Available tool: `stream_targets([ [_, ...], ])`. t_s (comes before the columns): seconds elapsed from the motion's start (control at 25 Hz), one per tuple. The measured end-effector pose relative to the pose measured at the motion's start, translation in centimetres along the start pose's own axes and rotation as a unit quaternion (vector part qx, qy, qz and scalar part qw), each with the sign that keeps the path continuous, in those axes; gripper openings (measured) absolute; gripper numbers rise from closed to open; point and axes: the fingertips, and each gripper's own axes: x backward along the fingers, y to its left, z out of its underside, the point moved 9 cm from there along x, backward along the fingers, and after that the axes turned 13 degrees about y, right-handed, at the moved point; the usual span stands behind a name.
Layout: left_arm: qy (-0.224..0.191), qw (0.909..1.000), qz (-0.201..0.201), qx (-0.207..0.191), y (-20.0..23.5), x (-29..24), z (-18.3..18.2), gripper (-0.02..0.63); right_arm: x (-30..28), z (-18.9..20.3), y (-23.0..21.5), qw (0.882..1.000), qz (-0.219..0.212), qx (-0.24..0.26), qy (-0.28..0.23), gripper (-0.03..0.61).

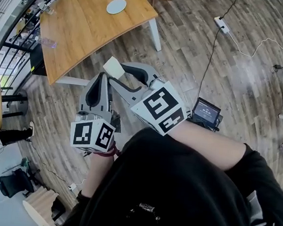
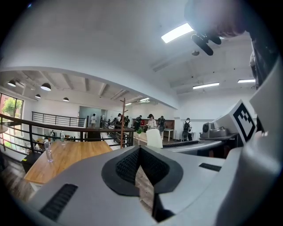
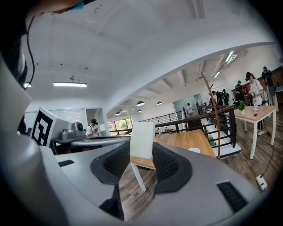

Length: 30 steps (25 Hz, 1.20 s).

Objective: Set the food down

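1. Food (image 1: 115, 68): a pale block, pinched between the pads of your right claw (image 3: 141, 153), up in the air over the wooden floor (image 1: 213, 67) and just short of the surface (image 1: 85, 26).
2. Your left claw (image 2: 139, 150) has its tips pressed together with nothing between them (it looks idle beside the right one).
3. Done, as far as you can see: the food is in hand.
4. Left to do: bring it over the surface, probably to the white plate (image 1: 116, 6), which lies well apart from the food, then lower it and let go. The setting-down itself is not yet begun.
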Motion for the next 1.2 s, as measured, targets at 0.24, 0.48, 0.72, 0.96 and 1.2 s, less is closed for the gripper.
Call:
stream_targets([
  [0.24, 0.004, 0.9999, 0.001, -0.010, -1.7, -2.3, -0.8, 0.003, 1.1, 0.4, -2.8, 1.000, 0.006, -0.002, -0.007, 0.169],
  [0.48, 0.006, 0.9999, -0.003, -0.009, -2.9, -3.7, -0.7, 0.003, 1.8, 0.9, -4.5, 1.000, -0.001, -0.013, -0.010, 0.169],
  [0.72, 0.012, 0.9997, -0.017, -0.009, -3.1, -3.8, -0.8, 0.003, 1.6, 0.9, -5.0, 1.000, -0.019, -0.014, -0.012, 0.169],
  [0.96, 0.014, 0.9997, -0.022, 0.000, -1.4, -4.0, -0.4, 0.003, -0.2, 0.9, -4.9, 1.000, -0.024, -0.015, -0.001, 0.169],
  [1.2, 0.005, 1.0000, -0.006, -0.004, -0.6, -5.7, -1.0, 0.003, -0.8, 0.2, -5.9, 1.000, 0.000, -0.011, -0.003, 0.169],
])
